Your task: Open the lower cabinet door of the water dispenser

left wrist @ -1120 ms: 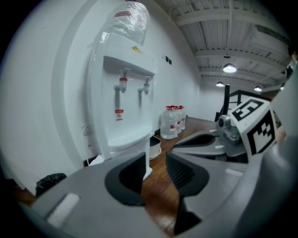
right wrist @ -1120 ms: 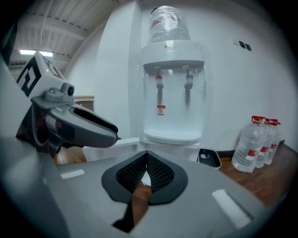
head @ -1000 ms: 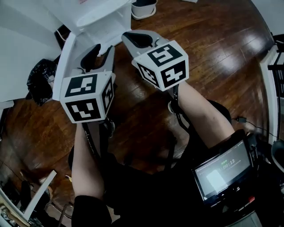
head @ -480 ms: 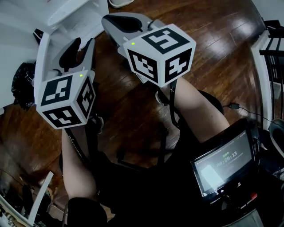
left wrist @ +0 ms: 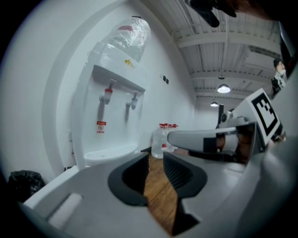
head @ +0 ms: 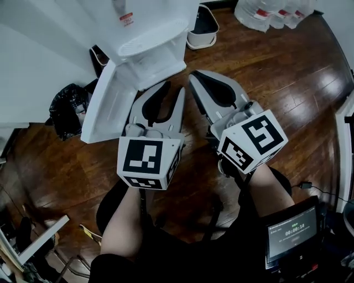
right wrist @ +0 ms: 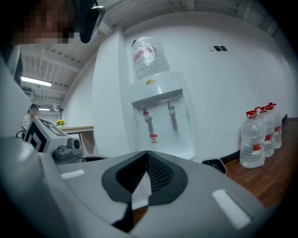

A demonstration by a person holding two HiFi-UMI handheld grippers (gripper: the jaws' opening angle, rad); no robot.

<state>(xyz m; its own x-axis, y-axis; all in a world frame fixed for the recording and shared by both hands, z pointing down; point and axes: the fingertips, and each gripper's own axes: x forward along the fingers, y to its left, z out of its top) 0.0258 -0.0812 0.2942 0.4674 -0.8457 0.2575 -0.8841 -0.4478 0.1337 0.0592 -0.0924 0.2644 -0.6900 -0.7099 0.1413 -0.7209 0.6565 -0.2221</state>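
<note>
Head view: nearest, at lower centre, the left gripper [head: 173, 89] was held with its jaws a little apart. They had just been closing, and only the wooden floor [head: 276, 77] was seen between them. To its right, the right gripper [head: 194, 76] was held with its jaws pressed together on nothing. Just beyond, at the upper left, the lower cabinet door [head: 102, 108] was seen swung wide from the water dispenser [head: 146, 50]. The opening step was judged complete, so only a clean withdrawal seemed called for. Farthest off, water bottles [head: 271, 14] were seen at the upper right.
</note>
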